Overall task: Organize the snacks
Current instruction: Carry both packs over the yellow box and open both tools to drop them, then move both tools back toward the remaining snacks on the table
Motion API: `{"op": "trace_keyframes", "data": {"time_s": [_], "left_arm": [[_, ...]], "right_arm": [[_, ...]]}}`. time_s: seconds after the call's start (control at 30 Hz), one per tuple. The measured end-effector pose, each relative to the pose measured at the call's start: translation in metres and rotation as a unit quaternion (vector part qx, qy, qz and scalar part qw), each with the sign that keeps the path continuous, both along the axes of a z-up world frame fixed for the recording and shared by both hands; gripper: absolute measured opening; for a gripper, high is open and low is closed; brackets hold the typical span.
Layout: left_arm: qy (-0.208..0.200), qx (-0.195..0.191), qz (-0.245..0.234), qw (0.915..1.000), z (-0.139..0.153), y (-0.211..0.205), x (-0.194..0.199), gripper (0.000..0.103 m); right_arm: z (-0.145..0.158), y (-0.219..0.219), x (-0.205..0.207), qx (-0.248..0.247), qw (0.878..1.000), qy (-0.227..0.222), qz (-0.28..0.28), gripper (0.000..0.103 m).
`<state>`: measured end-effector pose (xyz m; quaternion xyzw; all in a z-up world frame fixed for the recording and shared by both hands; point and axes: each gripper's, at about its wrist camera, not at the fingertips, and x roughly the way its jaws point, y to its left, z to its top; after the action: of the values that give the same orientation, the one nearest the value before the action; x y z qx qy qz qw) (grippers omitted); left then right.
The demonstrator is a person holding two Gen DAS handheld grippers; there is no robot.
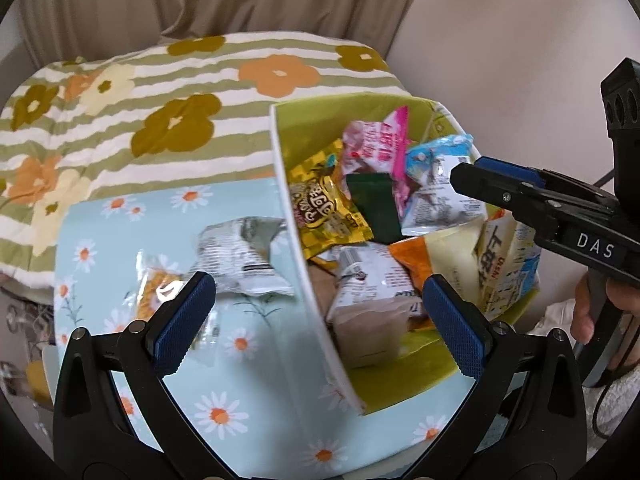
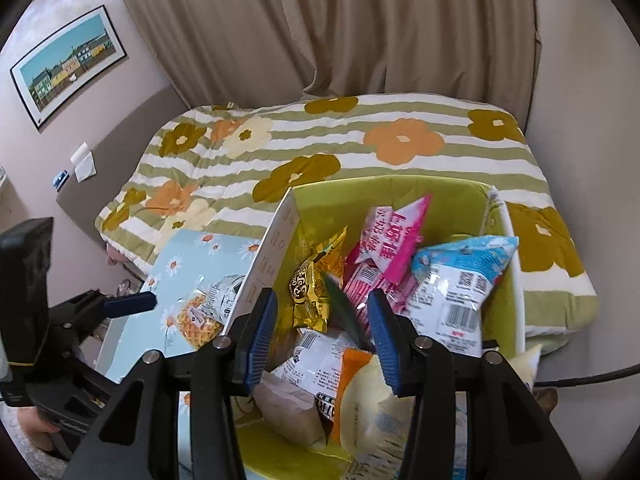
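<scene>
A green-lined box (image 1: 296, 216) (image 2: 504, 216) holds several snack packs: a yellow one (image 1: 328, 216) (image 2: 316, 292), a pink one (image 1: 380, 140) (image 2: 392, 240), a blue-and-white one (image 1: 440, 184) (image 2: 464, 280) and a thin dark green one (image 1: 374, 204) (image 2: 346, 312). A waffle snack pack (image 1: 224, 264) (image 2: 204, 316) lies outside on the daisy-print table (image 1: 224, 364) (image 2: 192, 252). My left gripper (image 1: 320, 328) is open and empty, straddling the box's left wall. My right gripper (image 2: 322, 340) (image 1: 468, 180) is open above the box, over the dark green pack, touching nothing.
A bed with a striped floral quilt (image 1: 160, 92) (image 2: 360, 148) lies beyond the table. Beige curtains (image 2: 360, 28) hang behind it. A framed picture (image 2: 68, 64) hangs on the left wall. A cable (image 2: 588, 380) runs at the right.
</scene>
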<state>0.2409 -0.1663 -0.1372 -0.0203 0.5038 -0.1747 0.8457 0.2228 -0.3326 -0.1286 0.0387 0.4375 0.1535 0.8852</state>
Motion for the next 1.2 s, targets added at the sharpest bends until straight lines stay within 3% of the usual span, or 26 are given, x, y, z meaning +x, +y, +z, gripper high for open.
{"op": "trace_keyframes", "data": {"time_s": [0.03, 0.1, 0.33, 0.67, 0.7, 0.73, 0.83, 1.0, 1.2], "left_arm": [[-0.001, 0.000, 0.004, 1.0000, 0.000, 0.003, 0.000, 0.102], [-0.004, -0.004, 0.012, 0.9999, 0.001, 0.011, -0.002, 0.102], [-0.003, -0.022, 0.038, 0.9990, 0.003, 0.026, -0.005, 0.102], [-0.010, -0.004, 0.091, 0.9958, 0.015, 0.063, -0.028, 0.102], [-0.009, -0.001, 0.094, 0.9955, 0.014, 0.066, -0.031, 0.102], [-0.007, 0.003, 0.097, 0.9953, 0.014, 0.071, -0.033, 0.102], [-0.003, 0.017, 0.102, 0.9947, 0.011, 0.088, -0.042, 0.102], [0.003, 0.019, 0.091, 0.9957, 0.001, 0.118, -0.048, 0.102], [0.019, 0.016, 0.042, 0.9988, -0.013, 0.149, -0.036, 0.102]], "right_arm": [[0.002, -0.001, -0.001, 0.000, 1.000, -0.006, -0.002, 0.062], [0.007, -0.005, -0.005, 0.013, 1.000, -0.018, -0.004, 0.071], [0.018, -0.013, -0.018, -0.003, 1.000, -0.029, -0.006, 0.072], [0.031, -0.006, -0.031, 0.005, 0.999, -0.048, 0.026, 0.072], [0.030, -0.003, -0.031, 0.010, 0.998, -0.047, 0.030, 0.079], [0.029, 0.000, -0.032, 0.016, 0.998, -0.047, 0.035, 0.093], [0.028, 0.014, -0.035, 0.034, 0.997, -0.059, 0.043, 0.101], [0.025, 0.047, -0.036, 0.022, 0.996, -0.072, 0.051, 0.101], [0.017, 0.091, -0.035, 0.015, 0.997, -0.066, 0.026, 0.101]]}}
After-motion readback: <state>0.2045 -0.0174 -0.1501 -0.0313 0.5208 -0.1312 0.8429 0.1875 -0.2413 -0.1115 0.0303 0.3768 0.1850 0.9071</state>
